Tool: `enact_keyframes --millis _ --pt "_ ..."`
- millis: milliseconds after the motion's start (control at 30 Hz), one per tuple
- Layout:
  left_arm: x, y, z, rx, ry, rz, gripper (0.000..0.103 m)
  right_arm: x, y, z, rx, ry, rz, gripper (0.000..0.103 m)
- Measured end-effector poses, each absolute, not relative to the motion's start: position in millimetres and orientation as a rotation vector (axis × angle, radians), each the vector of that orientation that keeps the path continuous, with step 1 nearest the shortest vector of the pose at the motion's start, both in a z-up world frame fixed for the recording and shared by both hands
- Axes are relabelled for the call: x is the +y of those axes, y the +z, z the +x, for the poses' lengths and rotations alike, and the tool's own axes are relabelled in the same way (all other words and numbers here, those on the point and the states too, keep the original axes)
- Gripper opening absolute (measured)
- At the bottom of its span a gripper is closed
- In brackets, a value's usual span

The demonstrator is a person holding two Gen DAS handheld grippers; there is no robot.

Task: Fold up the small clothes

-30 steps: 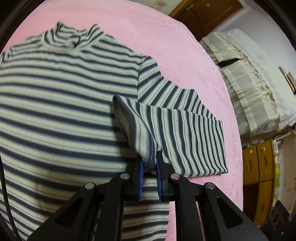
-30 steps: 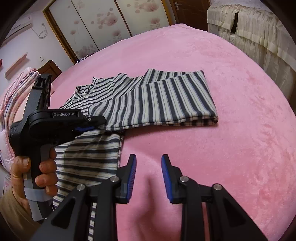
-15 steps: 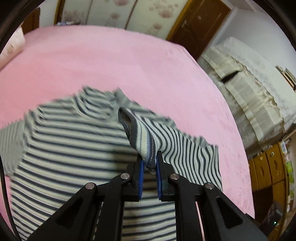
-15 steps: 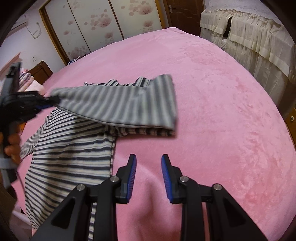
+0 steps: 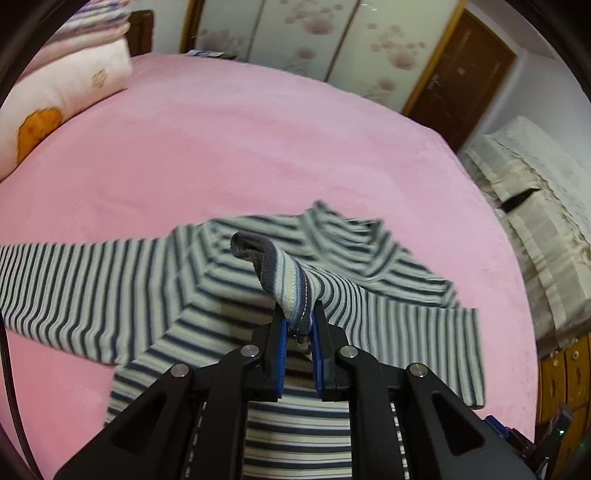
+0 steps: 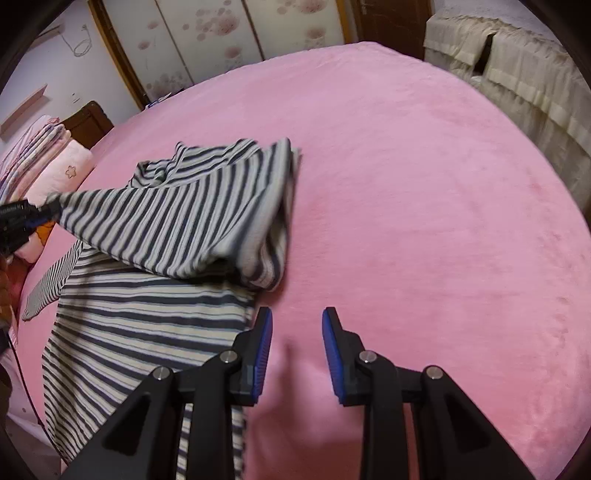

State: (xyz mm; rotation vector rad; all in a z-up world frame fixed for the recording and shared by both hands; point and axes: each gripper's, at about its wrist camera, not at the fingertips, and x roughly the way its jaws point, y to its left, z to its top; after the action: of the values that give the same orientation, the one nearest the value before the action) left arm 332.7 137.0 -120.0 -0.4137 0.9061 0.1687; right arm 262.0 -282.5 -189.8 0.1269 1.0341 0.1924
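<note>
A small navy-and-cream striped long-sleeved top [image 5: 236,295] lies on a pink bedspread [image 5: 258,140]. My left gripper [image 5: 298,325] is shut on the cuff of its right sleeve [image 5: 280,280] and holds it lifted over the body of the top. In the right wrist view the sleeve [image 6: 177,221] stretches in the air from the shoulder to the left gripper [image 6: 40,214] at the left edge. The other sleeve [image 5: 74,288] lies flat to the left. My right gripper [image 6: 297,328] is open and empty, low over the bedspread beside the top's side edge [image 6: 147,332].
Pink pillows and folded bedding [image 5: 62,81] lie at the head of the bed. A cream-covered sofa [image 6: 517,77] stands off the bed's right side, with a wooden cabinet [image 5: 565,380] beside it. Flowered wardrobe doors [image 6: 221,33] and a brown door [image 5: 461,74] are behind.
My left gripper has lifted the sleeve cuff and carried it leftward across the top's body, so the sleeve now hangs stretched in the air. My right gripper has stayed open in place.
</note>
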Motion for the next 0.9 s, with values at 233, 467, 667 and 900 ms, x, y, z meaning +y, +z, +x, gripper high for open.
enact_keyframes --millis 233,467,667,900 --pt "165.1 -146.4 318.4 0.928 0.239 -0.443 0.01 -260.0 -203.0 277.7 1.036 0.205 0.068 0.038" --pt "185.0 -150.3 311.1 0.897 0.295 -0.476 0.01 -259.2 -210.8 299.9 1.044 0.183 0.116 0.038" --pt "195.2 -161.7 304.2 0.895 0.328 -0.494 0.01 -249.4 -214.0 304.4 1.029 0.164 0.069 0.038" --pt "205.4 -198.8 283.6 0.936 0.333 -0.543 0.01 -234.1 -212.0 298.0 1.003 0.131 -0.03 0.013"
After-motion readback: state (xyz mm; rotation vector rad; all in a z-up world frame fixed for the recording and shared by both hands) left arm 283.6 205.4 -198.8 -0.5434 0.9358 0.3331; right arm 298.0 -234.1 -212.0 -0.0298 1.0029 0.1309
